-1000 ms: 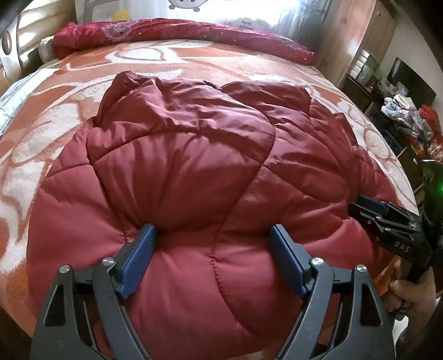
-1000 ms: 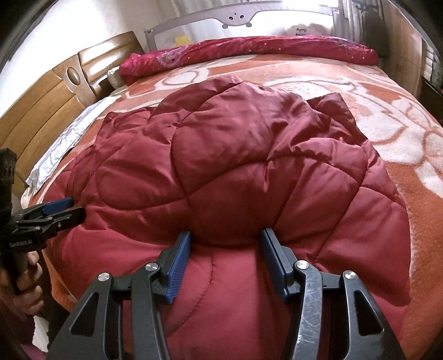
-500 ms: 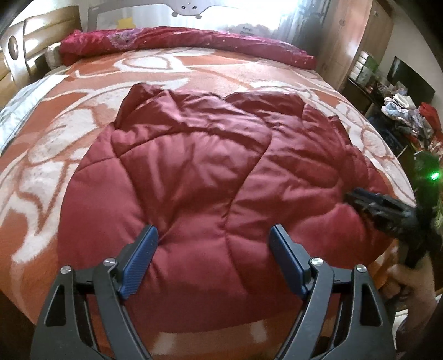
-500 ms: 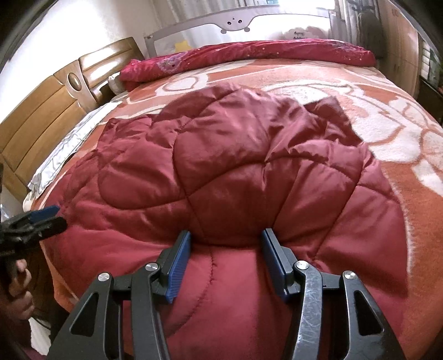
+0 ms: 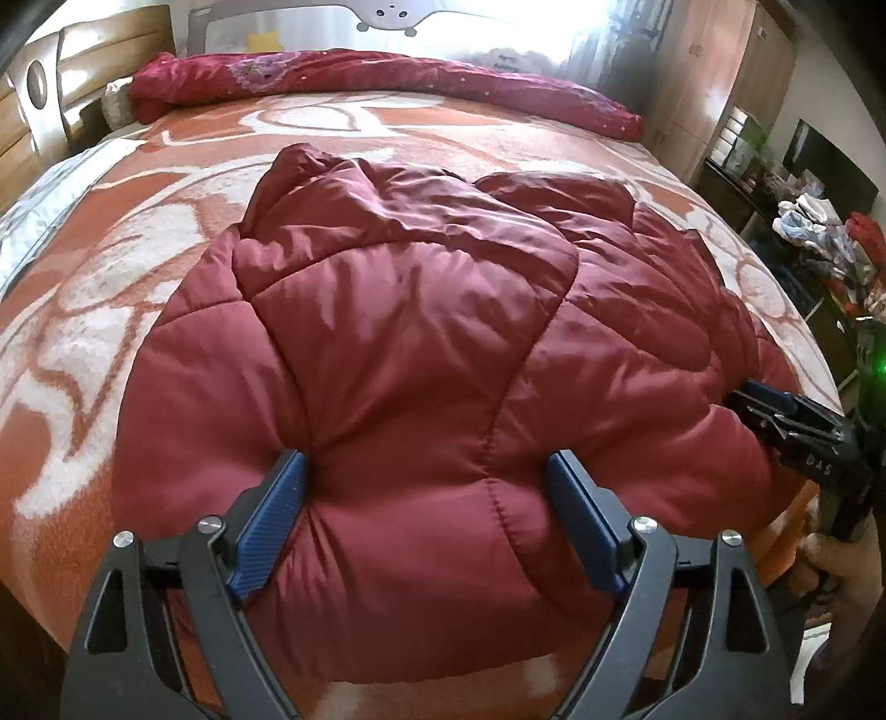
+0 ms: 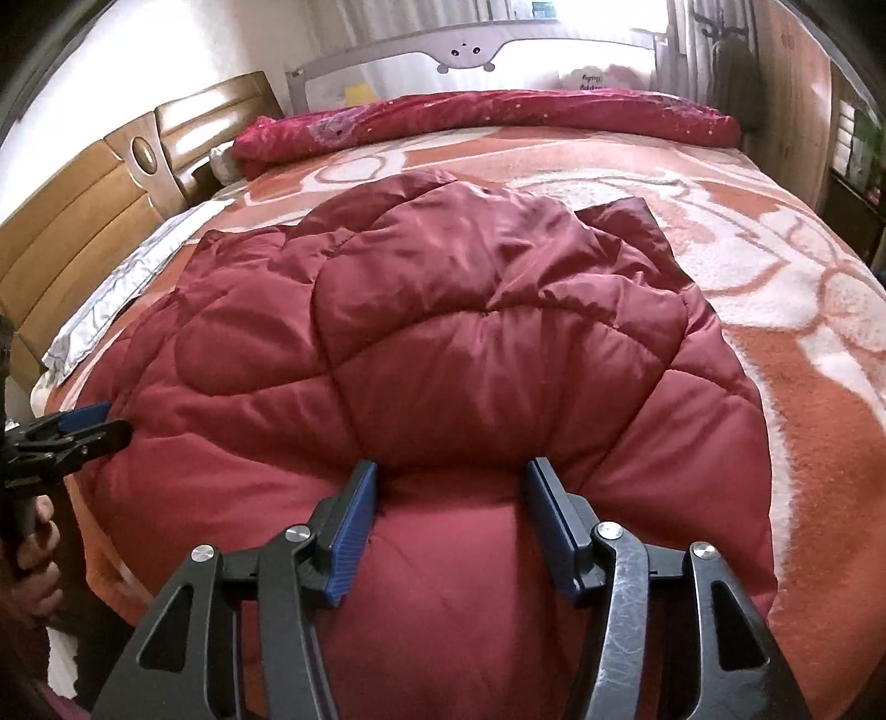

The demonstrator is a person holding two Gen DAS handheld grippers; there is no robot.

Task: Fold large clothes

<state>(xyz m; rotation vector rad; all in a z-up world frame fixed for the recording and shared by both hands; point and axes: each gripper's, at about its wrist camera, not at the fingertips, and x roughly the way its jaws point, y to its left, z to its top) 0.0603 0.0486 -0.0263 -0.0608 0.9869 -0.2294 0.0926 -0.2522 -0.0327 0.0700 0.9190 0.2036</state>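
Daylight pours in from the window [image 5: 498, 33] behind the bed rail [image 6: 470, 50], blown out to white in both views. It puts a soft sheen on the quilted jacket [image 5: 443, 343] and glare on the headboard [image 5: 72, 66], while shadow sits in the jacket's seams and along its near edge. Both pictures are sharp in the middle. The fisheye bends the bed [image 6: 803, 387] into a dome, and the corners go black.

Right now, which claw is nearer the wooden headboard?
Left. The left claw, jaws opening with the red jacket between them, is at the headboard end; the right claw, also opening on the jacket, is farther along, toward the wardrobe.
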